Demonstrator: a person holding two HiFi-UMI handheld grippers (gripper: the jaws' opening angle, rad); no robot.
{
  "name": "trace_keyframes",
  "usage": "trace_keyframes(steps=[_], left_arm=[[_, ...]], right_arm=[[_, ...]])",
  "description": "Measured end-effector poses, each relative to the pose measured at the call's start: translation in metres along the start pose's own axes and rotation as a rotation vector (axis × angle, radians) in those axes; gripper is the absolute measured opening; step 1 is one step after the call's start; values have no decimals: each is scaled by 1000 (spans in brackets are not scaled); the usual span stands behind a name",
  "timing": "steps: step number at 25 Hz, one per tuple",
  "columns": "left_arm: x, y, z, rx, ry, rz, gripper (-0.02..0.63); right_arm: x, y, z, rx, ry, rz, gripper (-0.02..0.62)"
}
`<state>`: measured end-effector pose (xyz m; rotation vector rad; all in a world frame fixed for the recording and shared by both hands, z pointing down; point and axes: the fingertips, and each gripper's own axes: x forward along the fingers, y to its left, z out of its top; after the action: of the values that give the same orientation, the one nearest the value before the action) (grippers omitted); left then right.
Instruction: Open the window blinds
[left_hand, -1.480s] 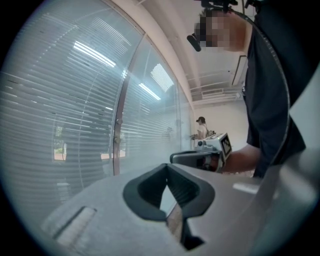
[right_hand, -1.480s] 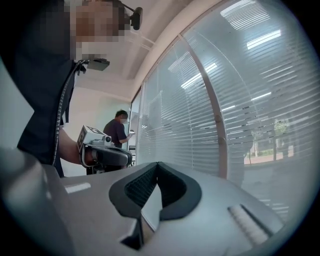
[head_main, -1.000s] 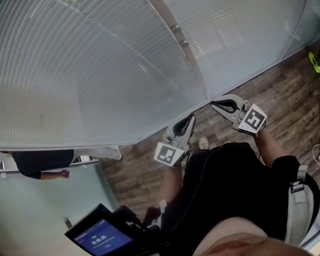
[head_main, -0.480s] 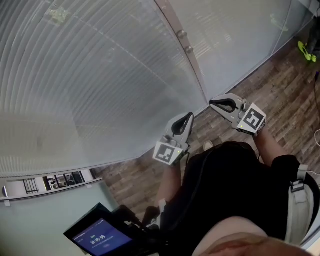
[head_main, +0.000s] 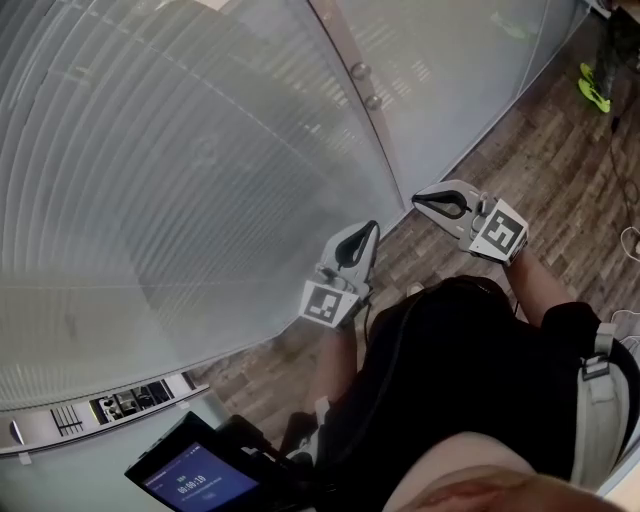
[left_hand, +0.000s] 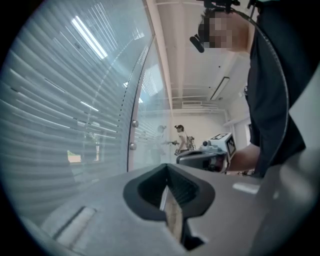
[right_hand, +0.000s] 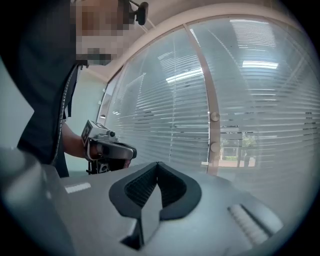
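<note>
wood-plank floor (head_main: 540, 160); tablet (head_main: 190, 487) with blue screen lower left; lime-green object (head_main: 592, 88) on floor.

screen (head_main: 192, 486) | white timer digits, seemingly 00:00:10 | smaller line above unreadable

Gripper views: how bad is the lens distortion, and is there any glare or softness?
Left gripper view: heavy fisheye with black corners; the blinds bow into arcs, ceiling-light reflections streak across them, and the left gripper up close looks soft. Right gripper view: same bowing, reflections high on the right. Head view: blinds curve too, light even, no hard shadows.
</note>
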<state>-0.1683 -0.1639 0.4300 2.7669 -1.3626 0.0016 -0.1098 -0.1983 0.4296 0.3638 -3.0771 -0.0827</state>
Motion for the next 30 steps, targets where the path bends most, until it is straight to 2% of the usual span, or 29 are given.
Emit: trace_keyframes(steps=[10, 13, 21, 23, 25, 30], left_arm=[[-3, 12, 1, -1, -6, -32, 3], [-3, 11, 1, -2, -13, -34, 3], [-6, 12, -10, -18, -11, -31, 3], [-8, 12, -10, -23, -9, -28, 3], [-11, 9, -9, -21, -9, -27, 3], [-16, 6, -9, -16, -15, -23, 3]], right_arm=[[3, -7, 7, -39, 11, -73, 6], [2, -11, 4, -87, 42, -88, 6], [24, -59, 24, -385, 154, -151, 6], [29, -75, 29, -446, 185, -174, 56], [31, -88, 38, -500, 215, -204, 69], [43, -118, 63, -678, 300, -285, 152]])
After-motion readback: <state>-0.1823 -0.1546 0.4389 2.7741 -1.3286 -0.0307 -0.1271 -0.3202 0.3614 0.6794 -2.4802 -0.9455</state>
